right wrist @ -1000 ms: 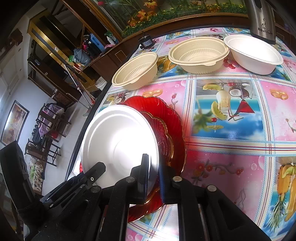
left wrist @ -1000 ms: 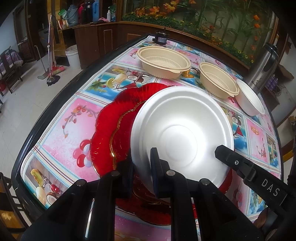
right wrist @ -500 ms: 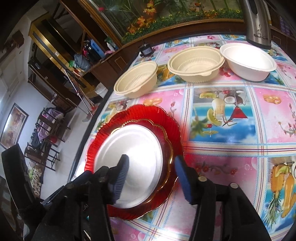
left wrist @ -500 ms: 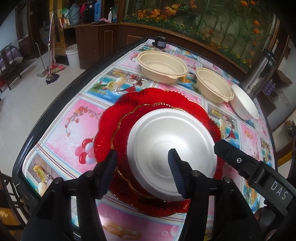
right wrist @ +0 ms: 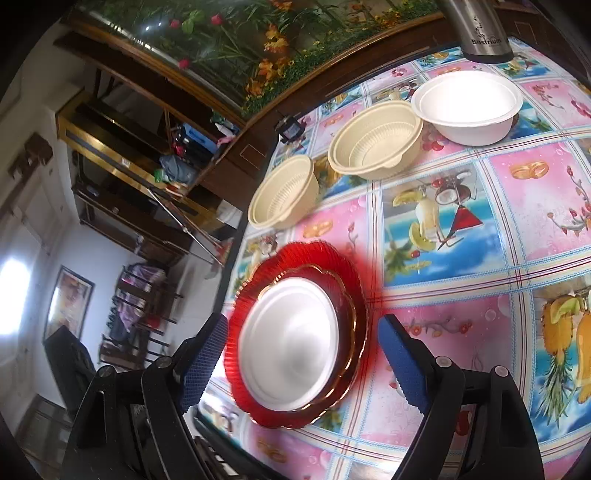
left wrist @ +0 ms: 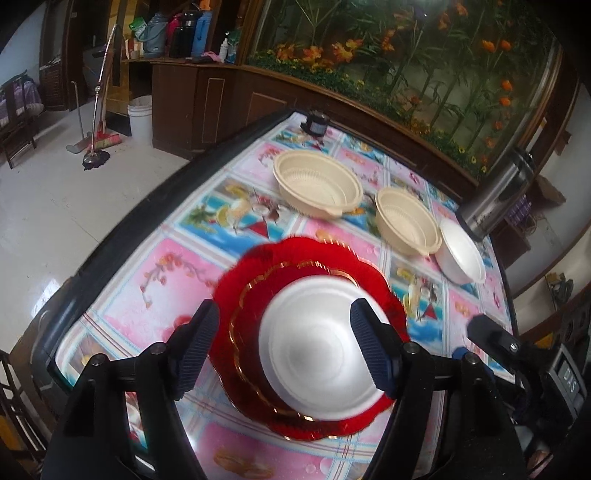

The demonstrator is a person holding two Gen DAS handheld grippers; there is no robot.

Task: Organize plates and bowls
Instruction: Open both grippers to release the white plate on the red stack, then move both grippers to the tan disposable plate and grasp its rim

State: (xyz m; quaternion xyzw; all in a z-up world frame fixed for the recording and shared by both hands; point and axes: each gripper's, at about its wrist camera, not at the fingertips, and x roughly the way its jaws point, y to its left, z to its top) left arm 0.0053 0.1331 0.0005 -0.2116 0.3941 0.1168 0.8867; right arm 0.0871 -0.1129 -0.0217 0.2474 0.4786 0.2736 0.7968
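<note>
A white plate (left wrist: 325, 354) (right wrist: 288, 347) lies on top of a smaller gold-rimmed red plate (left wrist: 247, 317) (right wrist: 349, 314), which lies on a large red plate (left wrist: 236, 273) (right wrist: 351, 266). My left gripper (left wrist: 284, 350) is open, raised above this stack, and holds nothing. My right gripper (right wrist: 303, 363) is open above the stack and holds nothing. Two beige bowls (left wrist: 317, 188) (left wrist: 406, 225) (right wrist: 284, 195) (right wrist: 376, 140) and a white bowl (left wrist: 461, 254) (right wrist: 467, 105) stand in a row further back.
The table (left wrist: 177, 266) (right wrist: 443, 258) wears a pink and blue fruit-print cloth with a dark edge. A steel flask (left wrist: 498, 195) (right wrist: 480, 29) stands behind the white bowl. A small dark object (left wrist: 316, 123) sits at the far edge. The right gripper's body (left wrist: 517, 350) shows at right.
Both grippers let go of the white plate, which now lies flat on the red plates. Both opened wide and pulled back and up from the stack.
</note>
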